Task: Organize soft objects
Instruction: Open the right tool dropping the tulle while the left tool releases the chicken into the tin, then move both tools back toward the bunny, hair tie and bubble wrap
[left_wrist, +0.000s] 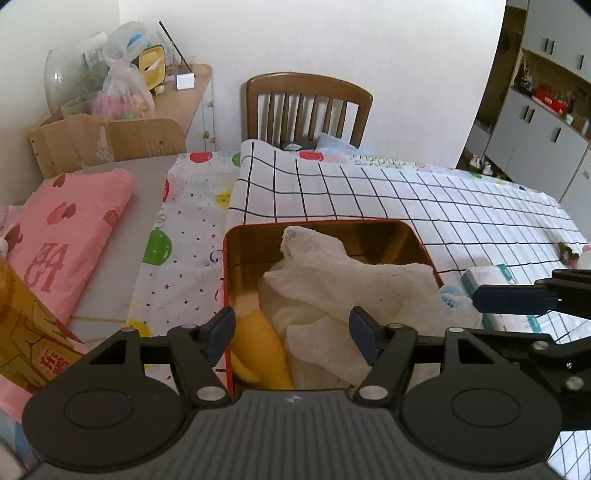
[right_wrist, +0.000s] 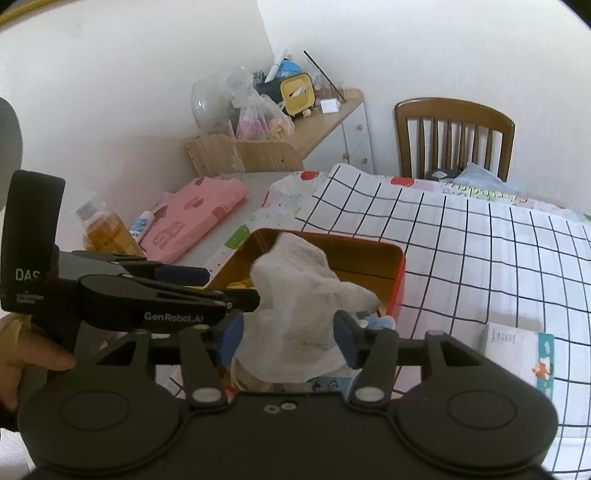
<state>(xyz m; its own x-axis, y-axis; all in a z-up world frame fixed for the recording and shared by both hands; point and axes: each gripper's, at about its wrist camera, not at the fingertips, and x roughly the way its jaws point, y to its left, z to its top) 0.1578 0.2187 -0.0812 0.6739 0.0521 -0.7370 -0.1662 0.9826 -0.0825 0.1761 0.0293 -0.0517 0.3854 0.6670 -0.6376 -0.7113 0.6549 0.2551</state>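
Note:
A red tin box (left_wrist: 325, 225) with a gold inside sits on the checked tablecloth. A white gauze cloth (left_wrist: 343, 288) lies bunched in it, spilling over the near rim, beside a yellow soft object (left_wrist: 258, 350). My left gripper (left_wrist: 291, 332) is open above the box's near end, its fingers either side of the cloth and the yellow object. In the right wrist view the box (right_wrist: 369, 251) and the cloth (right_wrist: 299, 299) show again. My right gripper (right_wrist: 288, 336) is open, with the cloth's hanging part between its fingers. The left gripper's fingers (right_wrist: 181, 275) reach in from the left.
A tissue pack (right_wrist: 517, 354) lies on the cloth right of the box. A folded pink cloth (left_wrist: 66, 229), a yellow bottle (right_wrist: 107, 232) and a small tube (right_wrist: 142, 225) lie to the left. A wooden chair (left_wrist: 306, 103) and a cluttered side desk (left_wrist: 147, 92) stand behind the table.

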